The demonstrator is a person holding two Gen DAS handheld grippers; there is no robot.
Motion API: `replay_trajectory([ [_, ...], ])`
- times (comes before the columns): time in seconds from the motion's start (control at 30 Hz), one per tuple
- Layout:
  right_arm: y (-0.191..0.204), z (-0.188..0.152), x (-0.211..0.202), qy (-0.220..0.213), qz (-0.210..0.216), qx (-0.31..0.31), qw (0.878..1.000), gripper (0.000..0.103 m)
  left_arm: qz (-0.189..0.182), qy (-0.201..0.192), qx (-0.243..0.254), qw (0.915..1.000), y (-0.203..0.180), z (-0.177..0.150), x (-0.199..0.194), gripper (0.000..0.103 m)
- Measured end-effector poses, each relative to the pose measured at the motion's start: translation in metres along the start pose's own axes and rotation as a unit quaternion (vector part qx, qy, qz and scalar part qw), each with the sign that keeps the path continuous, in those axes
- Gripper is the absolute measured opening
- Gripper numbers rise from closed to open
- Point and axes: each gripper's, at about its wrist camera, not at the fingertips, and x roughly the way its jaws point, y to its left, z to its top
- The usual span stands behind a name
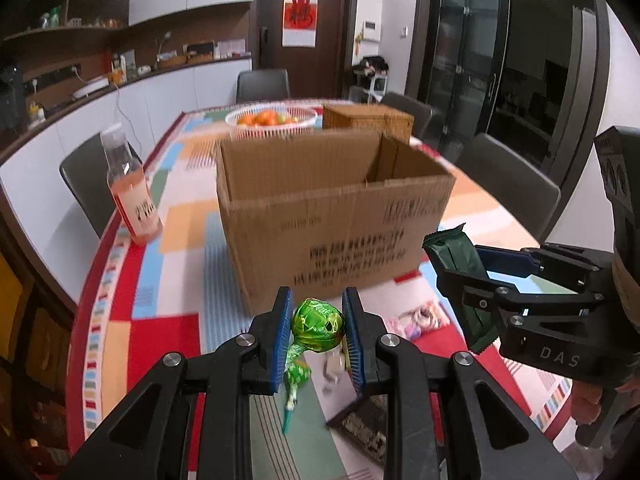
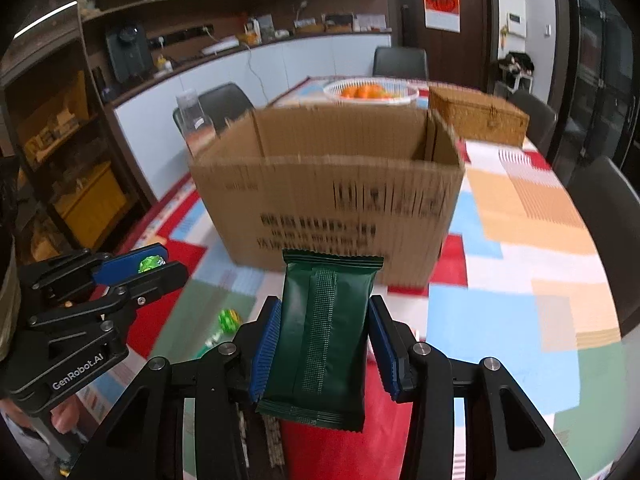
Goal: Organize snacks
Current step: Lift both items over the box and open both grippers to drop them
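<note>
Lollipop (image 1: 319, 320) in green foil sits clamped between the blue pads of the left tool (image 1: 318, 334) in the left wrist view, its stick hanging down below the jaws, held above the table (image 1: 180, 216) on the near side of the cardboard box (image 1: 332, 216). Box top open, front wall facing the camera, inside not visible from here. Right of the box's near corner, the right tool (image 1: 466, 276) is clamped on a dark green snack packet (image 1: 456, 254). Pink-wrapped item (image 1: 420, 318) lies on the table just in front of the box. Drink bottle (image 1: 130, 192) stands left of the box; white fruit basket (image 1: 272, 120) and wicker case (image 1: 368, 120) sit behind it. Right wrist view: right tool (image 2: 323, 344) grips the snack packet (image 2: 324, 332) by its long edges, packet upright, top seam reaching up across the box (image 2: 328, 200) front wall. Left tool (image 2: 150, 266), left of the box's near corner, pinched shut on the lollipop (image 2: 151, 263). Another green-wrapped sweet (image 2: 229, 320) lies on the table in front of the box, near-left. Both snacks are low against the box rim, judging by the angle. Risks: packet's top seam or the lollipop could catch the front wall if carried forward without more height, knocking the light box back toward the basket. Foil is slick, the round head could squirt from the pads. The two tools are close together, so a collision over the opening is possible if both go in at once.
</note>
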Motion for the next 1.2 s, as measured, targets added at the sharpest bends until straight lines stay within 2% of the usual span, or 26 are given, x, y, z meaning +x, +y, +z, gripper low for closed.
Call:
replay_trajectory([
  [0.33,0.002,0.043,-0.020,-0.070,0.001,-0.013,0.997,0.045,0.011,-0.063,0.000,0.9980,0.002,0.042,-0.020,0.026],
  [0.6,0.003,0.075,-0.029,-0.114,0.003,-0.019,0.993,0.045,0.016,-0.095,0.004,0.9954,0.004,0.072,-0.024,0.026],
  [0.9,-0.002,0.111,-0.020,-0.130,0.005,-0.013,0.991,0.045,0.011,-0.098,-0.008,0.9950,0.017,0.109,-0.007,0.026],
  [1.2,-0.013,0.135,0.002,-0.120,0.002,0.002,0.993,0.045,0.016,-0.074,-0.014,0.9970,0.026,0.137,0.031,0.026],
])
